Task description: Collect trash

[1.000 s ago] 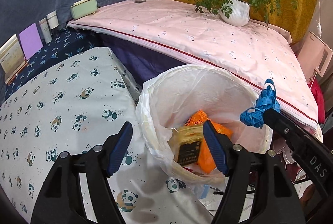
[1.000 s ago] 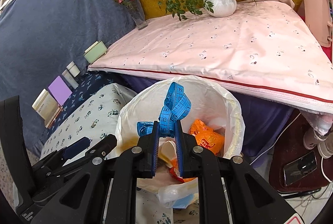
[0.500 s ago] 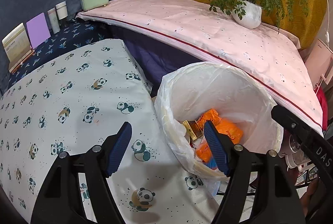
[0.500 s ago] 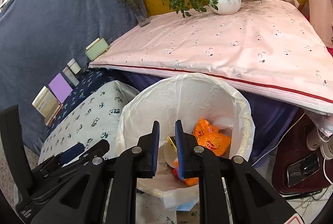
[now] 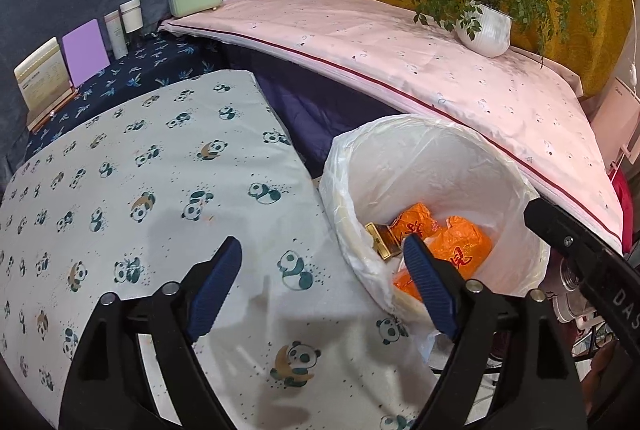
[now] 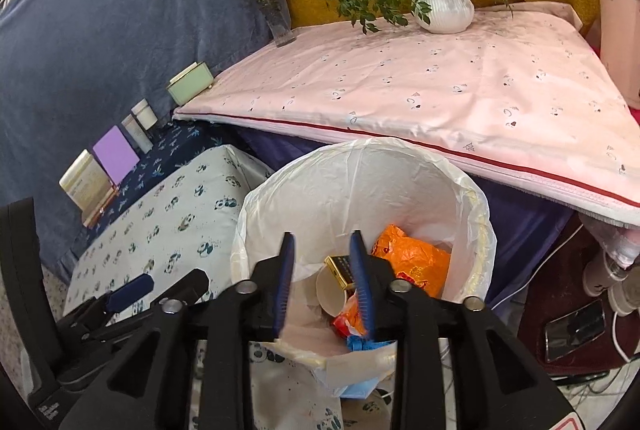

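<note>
A bin with a white liner (image 6: 360, 150) stands between the panda-print cloth (image 5: 140, 170) and the pink-covered table. In it lie orange bags (image 6: 412, 262), a gold and black box (image 6: 340, 270), a paper cup (image 6: 330, 294) and a blue tape measure (image 6: 362, 344) near the front wall. My right gripper (image 6: 322, 238) hangs over the bin, its jaws opening with nothing between them. My left gripper (image 5: 322, 242) straddles the bin's left rim (image 5: 336, 198), one finger over the panda cloth; its jaws are opening and hold nothing.
The pink-covered table (image 6: 440, 90) behind the bin carries a white plant pot (image 6: 442, 6), a flower vase (image 6: 280, 22) and a green box (image 6: 188, 86). Bottles and cards (image 5: 84, 46) line the dark cloth at left. A phone (image 6: 576, 326) and cables lie on the floor at right.
The blue tape measure has left my right gripper's jaws and dropped into the bin; those jaws have since widened. My left gripper has shifted left over the panda cloth and spread wider.
</note>
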The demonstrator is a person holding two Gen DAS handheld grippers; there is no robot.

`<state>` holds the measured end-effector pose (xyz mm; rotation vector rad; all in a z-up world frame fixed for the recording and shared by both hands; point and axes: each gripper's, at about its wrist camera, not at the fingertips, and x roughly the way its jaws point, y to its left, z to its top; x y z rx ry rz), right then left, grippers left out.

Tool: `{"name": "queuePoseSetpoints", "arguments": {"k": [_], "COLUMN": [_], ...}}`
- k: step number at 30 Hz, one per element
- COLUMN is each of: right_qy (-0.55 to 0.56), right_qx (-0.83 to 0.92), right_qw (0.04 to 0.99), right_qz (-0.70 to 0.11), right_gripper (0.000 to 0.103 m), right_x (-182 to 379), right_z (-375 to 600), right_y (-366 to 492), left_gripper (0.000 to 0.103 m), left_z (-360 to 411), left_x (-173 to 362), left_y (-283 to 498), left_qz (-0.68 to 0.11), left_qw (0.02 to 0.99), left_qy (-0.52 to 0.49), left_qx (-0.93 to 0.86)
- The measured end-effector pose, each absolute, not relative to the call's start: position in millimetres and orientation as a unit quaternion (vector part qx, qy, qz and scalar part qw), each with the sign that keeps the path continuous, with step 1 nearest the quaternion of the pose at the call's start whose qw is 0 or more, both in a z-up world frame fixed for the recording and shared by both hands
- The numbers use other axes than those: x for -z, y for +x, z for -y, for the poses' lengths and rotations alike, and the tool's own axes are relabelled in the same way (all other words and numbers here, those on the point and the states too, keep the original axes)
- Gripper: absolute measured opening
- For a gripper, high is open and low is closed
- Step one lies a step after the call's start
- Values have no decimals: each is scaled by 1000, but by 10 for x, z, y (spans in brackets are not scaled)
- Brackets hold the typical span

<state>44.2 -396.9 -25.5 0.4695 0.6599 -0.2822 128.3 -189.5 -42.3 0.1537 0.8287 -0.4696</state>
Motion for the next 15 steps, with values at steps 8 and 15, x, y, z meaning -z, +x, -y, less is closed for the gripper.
{"name": "queuePoseSetpoints", "arguments": {"k": [8, 15], "right_qy": [173, 168], "right_qx": [149, 149], "right_qw": [917, 917], "right_qz": [-327, -329], "right_gripper": [63, 76], "right_x": [170, 102], "right_z": [3678, 3569], "right_y": [167, -51], "left_gripper": [88, 90], "left_z": [1666, 1468], "left_x": [433, 512], "left_y": [1094, 914], "left_qz": [-393, -401], "left_qw": [890, 889], "left_qy": [88, 101], "left_qx": [213, 196]}}
